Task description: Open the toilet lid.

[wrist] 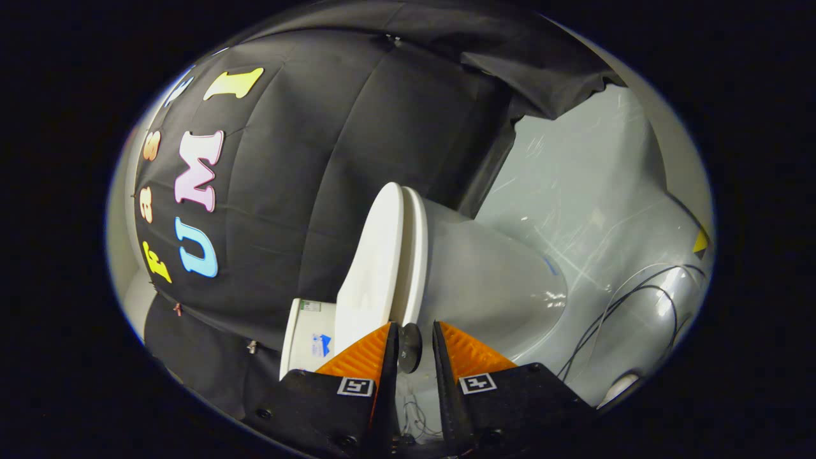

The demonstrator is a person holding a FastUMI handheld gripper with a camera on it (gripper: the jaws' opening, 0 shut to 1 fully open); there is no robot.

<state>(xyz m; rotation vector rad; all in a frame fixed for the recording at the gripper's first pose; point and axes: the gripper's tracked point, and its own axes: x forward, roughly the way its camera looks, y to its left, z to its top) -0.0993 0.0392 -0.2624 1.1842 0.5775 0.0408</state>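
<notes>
The view is rolled on its side, so the white toilet appears turned sideways. Its lid lies flat against the seat, which rests on the bowl. The tank sits by the lid, just beyond my left finger. A small black round knob sticks out at the lid's edge and sits between my fingertips. My gripper is narrowly open around it. The left finger touches the knob, and a thin gap shows between the knob and the right finger.
Glossy grey floor spreads beyond the bowl, with dark cables looping across it. The black cloth wall stands behind the lid and tank. A small yellow marker sits at the floor's far edge.
</notes>
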